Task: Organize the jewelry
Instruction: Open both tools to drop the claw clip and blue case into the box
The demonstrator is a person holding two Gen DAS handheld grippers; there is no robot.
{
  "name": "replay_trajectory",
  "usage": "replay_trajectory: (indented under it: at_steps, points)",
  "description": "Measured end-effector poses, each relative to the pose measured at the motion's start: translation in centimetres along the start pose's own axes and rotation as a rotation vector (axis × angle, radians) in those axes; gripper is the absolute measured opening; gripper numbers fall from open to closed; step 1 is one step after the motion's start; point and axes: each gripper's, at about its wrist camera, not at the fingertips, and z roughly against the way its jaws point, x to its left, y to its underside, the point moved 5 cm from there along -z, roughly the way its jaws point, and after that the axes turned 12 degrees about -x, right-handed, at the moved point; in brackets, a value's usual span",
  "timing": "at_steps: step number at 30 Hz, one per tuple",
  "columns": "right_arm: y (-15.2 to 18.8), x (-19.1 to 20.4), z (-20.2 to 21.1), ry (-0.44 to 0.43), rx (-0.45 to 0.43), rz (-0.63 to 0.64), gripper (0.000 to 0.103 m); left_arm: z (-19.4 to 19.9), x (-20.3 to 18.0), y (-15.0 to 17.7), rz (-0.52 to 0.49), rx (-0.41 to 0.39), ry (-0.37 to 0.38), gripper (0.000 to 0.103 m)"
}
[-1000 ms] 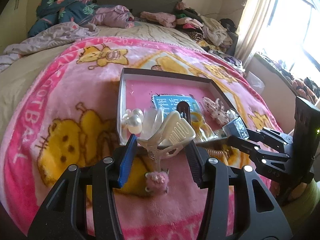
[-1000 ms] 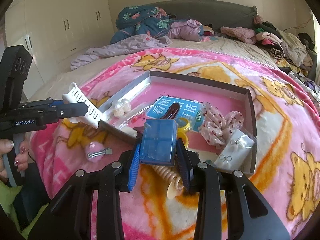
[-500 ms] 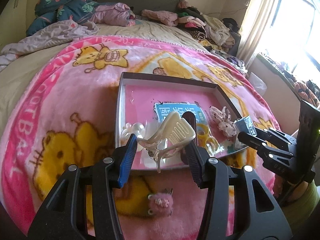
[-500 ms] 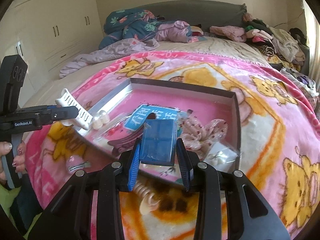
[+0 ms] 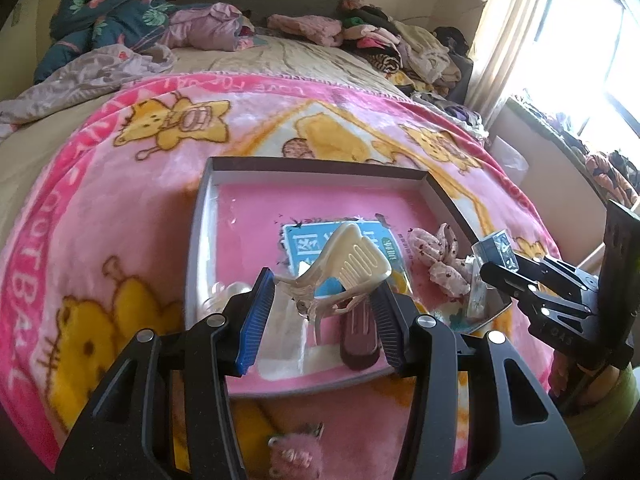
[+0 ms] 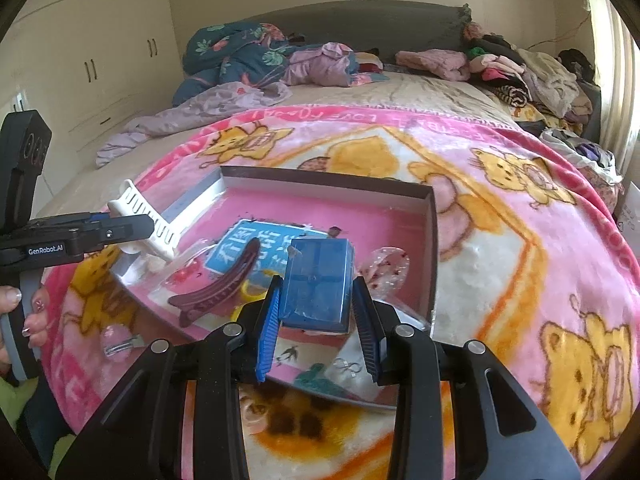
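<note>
Both grippers have carried their loads forward over the tray since a second ago: back then the cream claw clip sat above the tray's near wall, and now it hangs over the pink floor inside, while the fluffy pink hair clip has slid toward six o'clock in the left wrist view. And the left gripper is clamped on that cream claw clip, its pads pressing the clip's handles, comb teeth pointing up toward one o'clock. Under it on the tray floor lie a blue printed card, and a dark maroon barrette at five o'clock from the claw clip. Over at three o'clock, a floral pink scrunchie rests near the tray's right wall.

Now the right gripper: its pads squeeze a blue box from both sides, held above the tray's near right part. From this camera the left gripper comes in at nine o'clock, claw clip jutting out over the tray's left wall, with a hand wrapped round the handle. The whole tray sits on a pink cartoon blanket spread over the bed, with a heap of clothes far off at one o'clock.
</note>
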Motion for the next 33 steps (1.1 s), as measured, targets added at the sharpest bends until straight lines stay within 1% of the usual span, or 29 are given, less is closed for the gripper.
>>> replay_trajectory:
  at_steps: [8,18,27,33]
  points:
    - [0.5,-0.4,-0.9,-0.002,0.02,-0.009,0.033,-2.5,-0.9,0.0,-0.039,0.034,-0.011,0.04]
    - [1.9,0.7,-3.2,-0.036,0.073,0.001,0.033,-4.7,-0.4,1.3,-0.042,0.081,-0.024,0.04]
    - [3.5,1.4,-4.4,-0.053,0.118,-0.001,0.034,-5.6,-0.2,1.6,-0.036,0.093,-0.026,0.04]
    - [3.7,1.5,-4.1,-0.054,0.122,-0.014,0.034,-5.9,0.0,1.6,-0.034,0.091,-0.034,0.041]
